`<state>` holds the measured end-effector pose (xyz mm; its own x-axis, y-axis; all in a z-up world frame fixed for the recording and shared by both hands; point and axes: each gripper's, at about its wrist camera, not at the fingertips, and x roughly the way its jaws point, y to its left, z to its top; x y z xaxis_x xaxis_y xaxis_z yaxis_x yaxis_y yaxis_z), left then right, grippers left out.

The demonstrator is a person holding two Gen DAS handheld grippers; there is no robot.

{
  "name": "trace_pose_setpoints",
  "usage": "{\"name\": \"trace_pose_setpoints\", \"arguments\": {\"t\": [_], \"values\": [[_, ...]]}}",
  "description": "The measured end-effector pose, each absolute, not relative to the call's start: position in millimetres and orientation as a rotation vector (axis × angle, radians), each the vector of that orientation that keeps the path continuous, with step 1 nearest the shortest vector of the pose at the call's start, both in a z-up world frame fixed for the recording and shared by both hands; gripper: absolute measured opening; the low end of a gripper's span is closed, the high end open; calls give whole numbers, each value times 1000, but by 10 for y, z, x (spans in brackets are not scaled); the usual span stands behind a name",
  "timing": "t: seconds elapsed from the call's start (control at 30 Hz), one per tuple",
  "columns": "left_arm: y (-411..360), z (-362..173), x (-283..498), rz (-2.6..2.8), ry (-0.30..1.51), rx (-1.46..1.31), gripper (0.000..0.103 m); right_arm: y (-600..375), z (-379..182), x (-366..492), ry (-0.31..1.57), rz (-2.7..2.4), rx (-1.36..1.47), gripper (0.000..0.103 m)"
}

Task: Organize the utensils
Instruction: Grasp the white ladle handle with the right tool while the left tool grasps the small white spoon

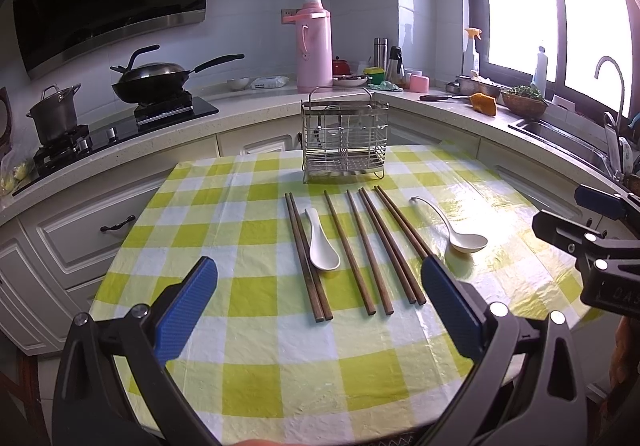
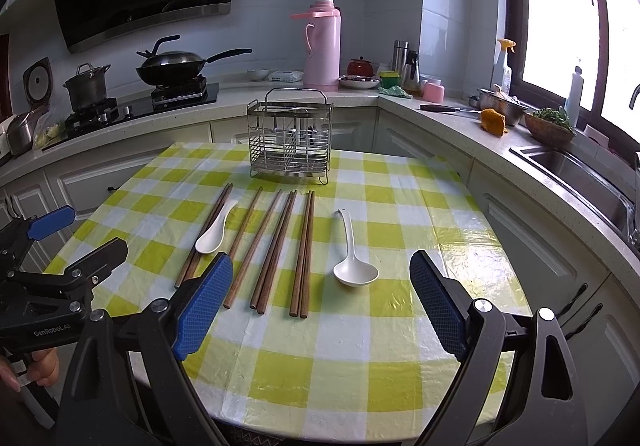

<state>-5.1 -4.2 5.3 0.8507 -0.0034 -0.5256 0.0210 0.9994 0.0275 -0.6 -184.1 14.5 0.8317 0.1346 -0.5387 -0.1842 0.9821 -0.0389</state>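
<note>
Several brown wooden chopsticks [image 1: 360,252] [image 2: 276,250] lie in a row on the green-checked tablecloth. A small white spoon [image 1: 322,246] [image 2: 214,230] rests beside the leftmost pair. A larger white ladle spoon [image 1: 460,234] [image 2: 352,258] lies to the right of the chopsticks. A wire utensil rack [image 1: 344,136] [image 2: 290,138] stands at the table's far side. My left gripper [image 1: 320,278] hovers open above the near ends of the chopsticks. My right gripper [image 2: 322,270] hangs open near the ladle spoon. Neither holds anything.
The round table [image 1: 280,374] [image 2: 360,378] sits in a kitchen corner. Behind it runs a counter with a stove, wok [image 1: 156,80], pot, pink thermos [image 2: 324,42] and bottles. A sink [image 2: 576,174] is at the right. Cabinet handles face the table.
</note>
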Motion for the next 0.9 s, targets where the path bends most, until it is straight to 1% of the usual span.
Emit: {"name": "trace_pose_setpoints", "arguments": {"t": [0.33, 0.67, 0.9], "values": [[365, -275, 406, 50, 671, -80, 99, -2011, -320, 515, 683, 118, -45, 85], [499, -683, 1131, 66, 792, -48, 98, -2147, -689, 1223, 790, 101, -4, 85], [324, -847, 1554, 29, 858, 22, 98, -2262, -722, 1678, 848, 112, -1, 85]]}}
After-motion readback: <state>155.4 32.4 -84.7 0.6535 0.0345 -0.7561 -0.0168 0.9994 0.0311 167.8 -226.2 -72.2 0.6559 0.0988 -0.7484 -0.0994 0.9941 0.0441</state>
